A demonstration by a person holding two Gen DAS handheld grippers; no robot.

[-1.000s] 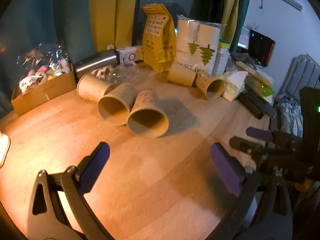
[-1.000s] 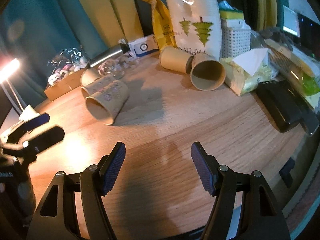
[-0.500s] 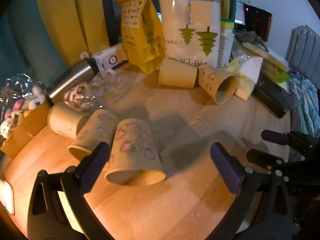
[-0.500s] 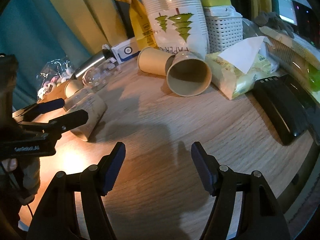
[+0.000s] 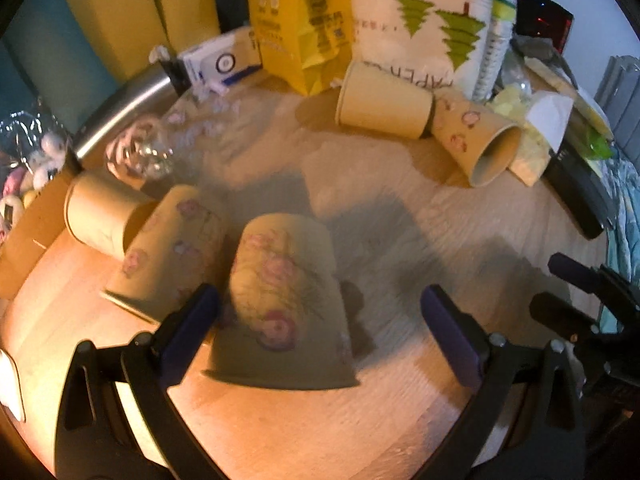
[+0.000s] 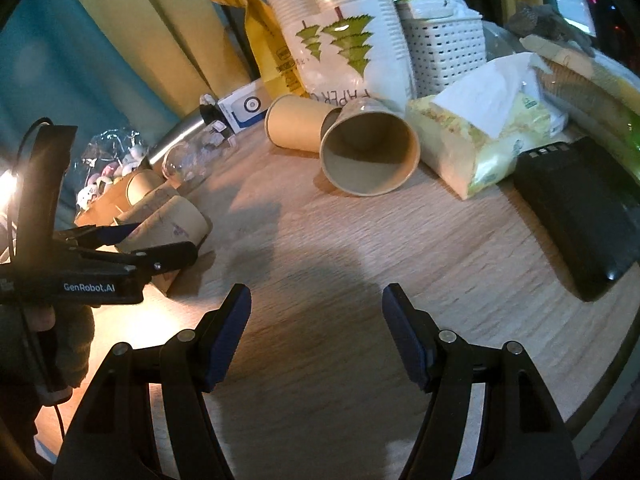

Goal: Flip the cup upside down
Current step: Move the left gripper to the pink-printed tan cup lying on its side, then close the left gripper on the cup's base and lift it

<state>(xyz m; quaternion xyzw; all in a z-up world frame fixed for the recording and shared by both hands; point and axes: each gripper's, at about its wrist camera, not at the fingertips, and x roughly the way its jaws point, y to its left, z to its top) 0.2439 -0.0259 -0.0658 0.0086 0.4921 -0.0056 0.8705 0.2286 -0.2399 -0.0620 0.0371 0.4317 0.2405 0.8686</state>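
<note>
Our left hand-held gripper (image 5: 316,320) gaped wide around the flower-printed tan paper cup (image 5: 286,304) lying on the wooden table (image 5: 400,220); our right hand-held gripper (image 6: 316,336) was spread, holding nothing.

Place: a lived-in room at home, not a lab or shop.
Window side: yellow curtains (image 6: 180,28) and a teal curtain (image 6: 72,64) hang behind the wooden surface (image 6: 400,248).
Clutter: a sleeve of paper cups (image 6: 344,40), a yellow paper bag (image 5: 300,20), a soft tissue pack (image 6: 488,136) and a steel flask (image 5: 124,108) crowd the back edge.
Storage: a white plastic basket (image 6: 444,48) (a sponge sits on top).
Far right: a lit screen (image 5: 540,20) and a radiator (image 5: 624,92).
</note>
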